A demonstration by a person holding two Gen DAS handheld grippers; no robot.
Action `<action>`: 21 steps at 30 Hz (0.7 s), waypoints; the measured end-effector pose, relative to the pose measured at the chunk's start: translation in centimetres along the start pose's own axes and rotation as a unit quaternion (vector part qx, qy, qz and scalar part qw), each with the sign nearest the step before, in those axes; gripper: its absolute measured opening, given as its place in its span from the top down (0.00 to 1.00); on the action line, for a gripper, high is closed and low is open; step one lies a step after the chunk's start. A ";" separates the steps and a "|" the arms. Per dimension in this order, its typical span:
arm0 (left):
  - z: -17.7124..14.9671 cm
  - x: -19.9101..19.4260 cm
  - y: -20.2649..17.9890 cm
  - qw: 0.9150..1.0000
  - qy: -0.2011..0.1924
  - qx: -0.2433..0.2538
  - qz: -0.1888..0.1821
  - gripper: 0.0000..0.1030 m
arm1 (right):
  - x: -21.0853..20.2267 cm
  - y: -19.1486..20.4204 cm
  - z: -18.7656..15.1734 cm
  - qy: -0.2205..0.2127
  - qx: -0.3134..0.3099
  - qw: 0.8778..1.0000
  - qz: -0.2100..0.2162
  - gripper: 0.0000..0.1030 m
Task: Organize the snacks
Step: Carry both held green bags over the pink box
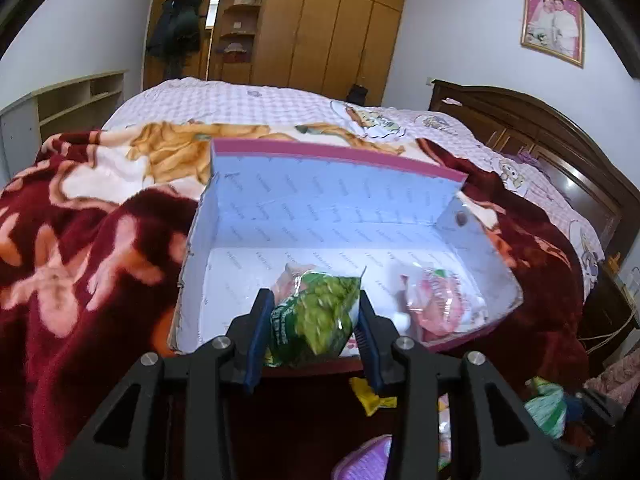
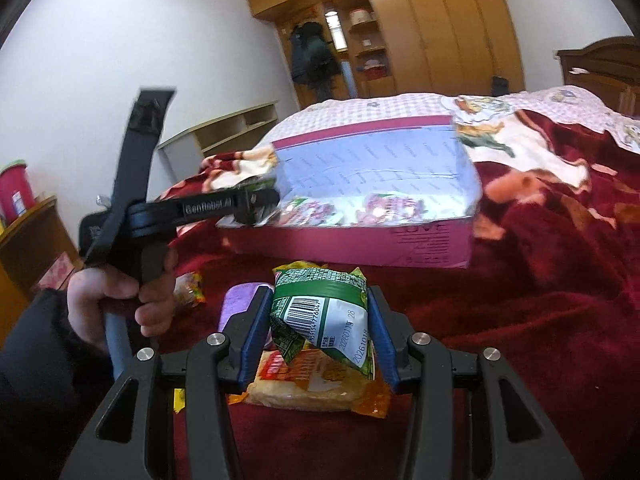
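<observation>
An open pink box (image 1: 340, 152) with a pale blue lining lies on the red blanket; it also shows in the right wrist view (image 2: 432, 244). My left gripper (image 1: 316, 320) is shut on a green snack packet (image 1: 316, 316) and holds it over the box's near edge. A pink snack packet (image 1: 440, 308) lies inside the box at the right. My right gripper (image 2: 320, 320) is shut on a green packet with a barcode (image 2: 324, 316), held above an orange snack packet (image 2: 320, 388) on the blanket. The left gripper (image 2: 256, 200) appears in the right wrist view at the box's left end.
Loose snacks lie on the blanket in front of the box: a yellow one (image 1: 372, 398), a purple one (image 2: 240, 304), a small one (image 2: 190, 290). A green-white packet (image 1: 548, 408) lies at the right. The headboard (image 1: 540, 136) and wardrobe (image 1: 320, 24) stand behind.
</observation>
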State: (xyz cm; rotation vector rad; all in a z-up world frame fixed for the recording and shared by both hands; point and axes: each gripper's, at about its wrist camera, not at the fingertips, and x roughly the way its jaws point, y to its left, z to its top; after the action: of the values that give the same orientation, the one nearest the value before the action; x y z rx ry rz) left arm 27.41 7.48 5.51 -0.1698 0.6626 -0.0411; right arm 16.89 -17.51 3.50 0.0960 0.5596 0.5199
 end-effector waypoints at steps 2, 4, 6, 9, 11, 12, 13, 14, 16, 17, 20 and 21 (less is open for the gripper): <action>-0.3 0.1 0.0 1.000 -0.006 0.004 -0.001 0.60 | 0.1 -0.2 0.1 -0.001 0.008 1.000 -0.012 0.53; -0.9 0.4 -0.5 1.000 -0.009 0.018 0.019 0.60 | 0.5 -0.1 0.2 0.006 0.005 1.000 -0.022 0.53; -1.4 1.1 -0.8 0.999 0.004 0.023 0.028 0.61 | 1.1 0.2 0.2 0.018 -0.004 0.999 -0.026 0.53; -1.6 1.2 -0.1 1.000 0.007 0.006 0.013 0.63 | 1.1 0.0 0.7 0.018 -0.002 0.999 -0.026 0.53; -1.7 1.1 0.2 1.000 0.006 -0.002 0.009 0.64 | 1.0 -0.3 1.6 0.013 0.000 1.000 -0.024 0.53; -1.8 1.0 0.3 1.000 0.005 -0.003 0.007 0.64 | 1.1 -0.1 2.4 0.008 -0.007 1.000 -0.028 0.53; -1.9 1.0 0.3 1.000 0.003 -0.004 0.005 0.64 | 1.1 0.2 3.0 0.006 -0.016 0.999 -0.032 0.53; -1.8 1.0 0.5 1.000 0.002 -0.005 0.004 0.64 | 1.4 0.5 3.8 0.005 -0.031 0.999 -0.038 0.53; -1.8 0.9 0.5 1.000 0.000 -0.005 0.003 0.64 | 2.2 1.5 5.2 -0.010 -0.074 0.996 -0.058 0.53; -1.8 1.0 0.6 1.000 -0.001 -0.005 0.004 0.64 | 2.8 2.0 5.9 -0.028 -0.096 0.992 -0.075 0.53; -1.8 0.9 0.6 1.000 -0.001 -0.005 0.004 0.64 | 6.1 2.8 7.3 -0.026 -0.129 0.986 -0.103 0.53; -1.8 1.0 0.6 1.000 0.000 -0.006 0.004 0.64 | 7.6 3.0 7.6 -0.007 -0.133 0.986 -0.098 0.53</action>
State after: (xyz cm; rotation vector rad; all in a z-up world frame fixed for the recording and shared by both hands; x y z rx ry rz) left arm 27.09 7.72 3.45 -0.1785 0.6626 -0.0303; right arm 25.07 -10.77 6.89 -0.2086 0.4751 0.3973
